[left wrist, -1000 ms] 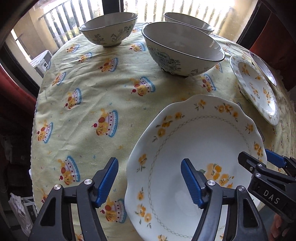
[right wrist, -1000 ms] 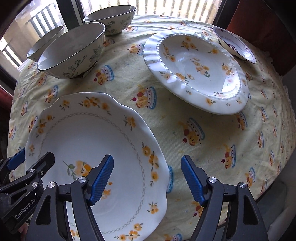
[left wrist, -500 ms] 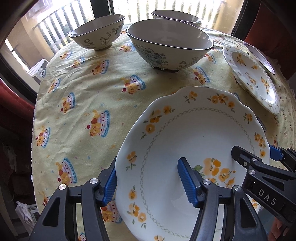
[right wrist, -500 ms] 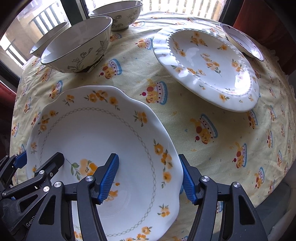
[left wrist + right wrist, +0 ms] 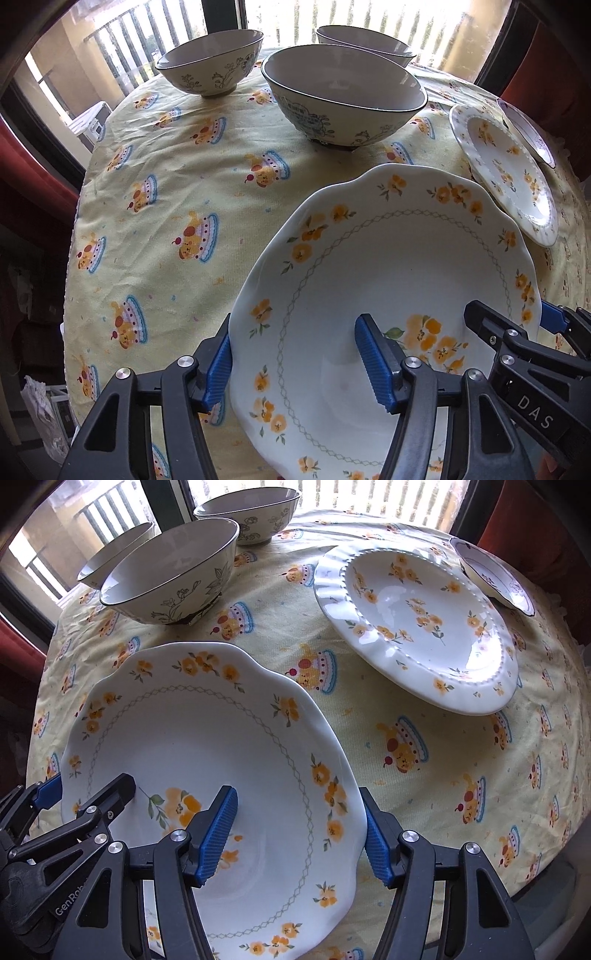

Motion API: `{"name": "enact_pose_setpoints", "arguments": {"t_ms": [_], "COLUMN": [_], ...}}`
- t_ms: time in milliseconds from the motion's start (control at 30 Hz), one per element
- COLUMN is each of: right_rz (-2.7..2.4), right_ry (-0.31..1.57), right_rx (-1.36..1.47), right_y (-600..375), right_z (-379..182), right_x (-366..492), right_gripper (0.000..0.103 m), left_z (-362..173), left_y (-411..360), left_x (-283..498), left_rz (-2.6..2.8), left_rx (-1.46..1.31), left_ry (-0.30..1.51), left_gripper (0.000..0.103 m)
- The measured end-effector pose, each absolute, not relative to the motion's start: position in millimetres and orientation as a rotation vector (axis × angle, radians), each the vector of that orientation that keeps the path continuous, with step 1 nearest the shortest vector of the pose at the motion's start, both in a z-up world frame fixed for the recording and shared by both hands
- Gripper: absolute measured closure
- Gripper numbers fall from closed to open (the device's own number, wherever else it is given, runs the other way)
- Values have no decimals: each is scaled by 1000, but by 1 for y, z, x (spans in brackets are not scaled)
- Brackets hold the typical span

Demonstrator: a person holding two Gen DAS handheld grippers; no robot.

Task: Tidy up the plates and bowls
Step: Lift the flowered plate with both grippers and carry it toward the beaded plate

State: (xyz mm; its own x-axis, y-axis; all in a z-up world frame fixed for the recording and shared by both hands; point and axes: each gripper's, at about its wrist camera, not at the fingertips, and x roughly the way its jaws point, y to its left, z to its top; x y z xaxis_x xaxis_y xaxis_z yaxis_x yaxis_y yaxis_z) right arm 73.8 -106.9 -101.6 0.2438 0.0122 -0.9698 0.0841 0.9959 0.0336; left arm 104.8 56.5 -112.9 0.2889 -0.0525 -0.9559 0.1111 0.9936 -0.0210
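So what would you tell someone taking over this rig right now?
Left gripper: clamped across the near-left rim of the big flowered plate, one pad outside the edge, one in the well.
Right gripper: the same on that plate's near-right rim.
Elsewhere on the tablecloth: a ruffled plate, a small dish behind it, and three bowls, all standing separately.
Done: the plate looks gripped.
Left: nothing is stacked yet, so plates and bowls need grouping.
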Motion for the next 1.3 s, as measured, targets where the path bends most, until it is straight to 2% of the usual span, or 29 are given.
{"name": "enact_pose_setpoints", "arguments": {"t_ms": [533, 1300], "right_rz": [-40, -19], "right_ry": [1266, 1238], "right_rx": [18, 44], "right_y": [-164, -316], "right_z": [-76, -69], "right_x": [70, 68], "right_gripper": [36, 36], "left_z": [-99, -92], "left_y": [-4, -144], "left_x": [96, 89], "left_rz": [-82, -73], "left_rx": [12, 25], "left_ry": [1258, 1224], "left_gripper": [38, 38]}}
